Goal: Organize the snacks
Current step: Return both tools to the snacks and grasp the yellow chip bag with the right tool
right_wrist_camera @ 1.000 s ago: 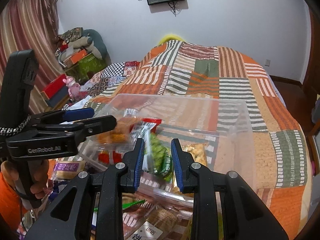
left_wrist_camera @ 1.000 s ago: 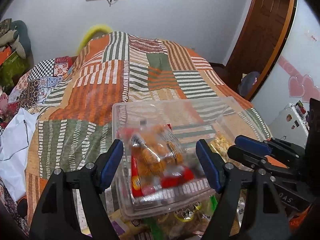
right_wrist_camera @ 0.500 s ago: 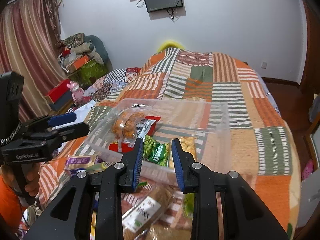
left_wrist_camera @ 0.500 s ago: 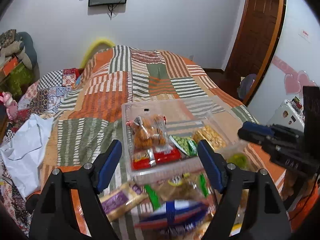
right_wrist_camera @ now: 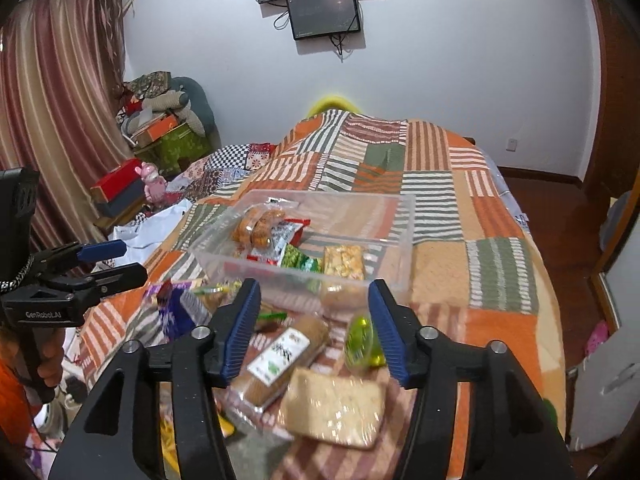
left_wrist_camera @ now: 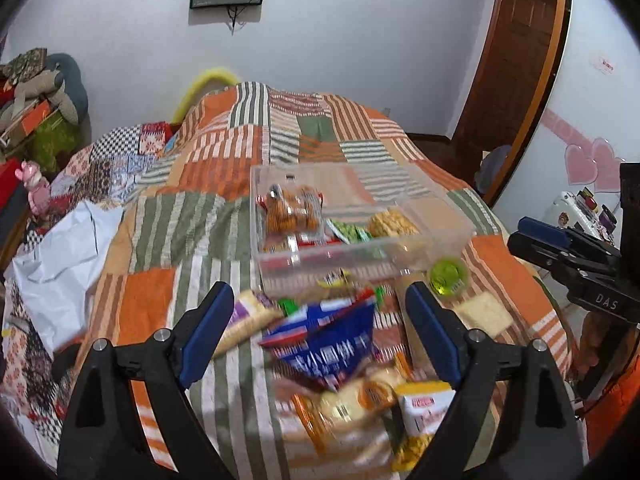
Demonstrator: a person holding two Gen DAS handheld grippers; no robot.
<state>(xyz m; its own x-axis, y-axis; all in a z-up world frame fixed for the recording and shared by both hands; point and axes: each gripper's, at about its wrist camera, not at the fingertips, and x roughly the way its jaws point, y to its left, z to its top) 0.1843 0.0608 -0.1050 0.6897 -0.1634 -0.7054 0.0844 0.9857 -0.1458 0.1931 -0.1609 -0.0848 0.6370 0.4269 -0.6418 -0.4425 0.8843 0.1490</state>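
on the bed's quilt (left_wrist_camera: 168, 220): clear bin (left_wrist_camera: 448, 240) holds four packs; approx. ten snacks (right_wrist_camera: 280, 356) left loose along near edge. left gripper (left_wrist_camera: 320, 320) & right gripper (right_wrist_camera: 314, 320) have just been opening, both spread, nothing between pads.

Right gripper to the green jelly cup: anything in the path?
Nothing visible. The green jelly cup lies on the bedspread just inside the right gripper's open fingers, which have just been opening. A brown wrapped bar and a pale cracker pack lie beside it, not in front.
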